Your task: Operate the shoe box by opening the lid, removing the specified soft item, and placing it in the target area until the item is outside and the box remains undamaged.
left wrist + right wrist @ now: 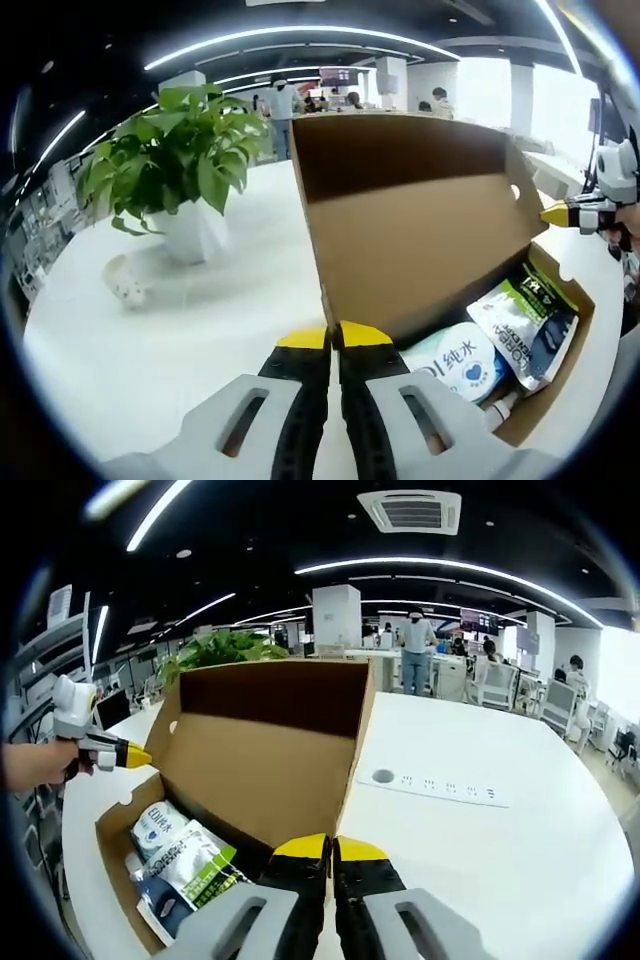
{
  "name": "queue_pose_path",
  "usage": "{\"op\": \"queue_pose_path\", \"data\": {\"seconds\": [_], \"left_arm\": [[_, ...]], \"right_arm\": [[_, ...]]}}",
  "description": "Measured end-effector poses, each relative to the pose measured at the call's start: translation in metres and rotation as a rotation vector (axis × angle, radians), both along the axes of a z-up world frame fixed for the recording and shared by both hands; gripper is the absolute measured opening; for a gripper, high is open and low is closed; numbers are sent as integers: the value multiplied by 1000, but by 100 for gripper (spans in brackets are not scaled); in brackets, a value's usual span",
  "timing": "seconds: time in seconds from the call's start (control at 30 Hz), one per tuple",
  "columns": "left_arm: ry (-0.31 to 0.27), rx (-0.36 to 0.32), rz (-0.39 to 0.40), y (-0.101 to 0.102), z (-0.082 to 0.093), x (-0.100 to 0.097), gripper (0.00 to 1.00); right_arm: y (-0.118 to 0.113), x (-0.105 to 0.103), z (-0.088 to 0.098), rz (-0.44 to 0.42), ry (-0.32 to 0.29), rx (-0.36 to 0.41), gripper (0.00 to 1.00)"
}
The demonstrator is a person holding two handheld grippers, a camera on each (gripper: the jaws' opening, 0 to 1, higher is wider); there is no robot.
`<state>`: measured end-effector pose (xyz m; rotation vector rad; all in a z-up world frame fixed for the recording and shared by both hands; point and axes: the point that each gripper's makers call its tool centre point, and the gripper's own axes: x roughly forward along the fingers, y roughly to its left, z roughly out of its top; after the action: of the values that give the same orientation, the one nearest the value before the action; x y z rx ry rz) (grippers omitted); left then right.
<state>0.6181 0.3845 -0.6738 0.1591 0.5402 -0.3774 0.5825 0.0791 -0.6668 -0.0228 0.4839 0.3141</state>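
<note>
The box (440, 300) stands on the white table (200, 330) with its lid (410, 220) raised upright, so opening looks done; the soft packs (525, 320) lie inside, none lifted out; the left gripper (333, 338) and the right gripper (330, 848) each pinch a lid corner, jaws clenched, though the card between the tips is hard to make out; removal and placing remain.

I see a broad white table (520, 830) in an open-plan office, a potted plant (175, 160) standing on it, a socket strip (440, 785) set into its top, curved ceiling light strips (440, 570), a ceiling vent (412, 510) and white pillars (335, 615)
</note>
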Motion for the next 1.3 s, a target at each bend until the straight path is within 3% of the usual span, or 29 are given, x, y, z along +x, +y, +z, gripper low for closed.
{"op": "queue_pose_path", "data": {"seconds": [1.3], "left_arm": [[22,-9,-9,-2,-3,19,1]], "right_arm": [[-2,23,-10,-19,45,26,0]]}}
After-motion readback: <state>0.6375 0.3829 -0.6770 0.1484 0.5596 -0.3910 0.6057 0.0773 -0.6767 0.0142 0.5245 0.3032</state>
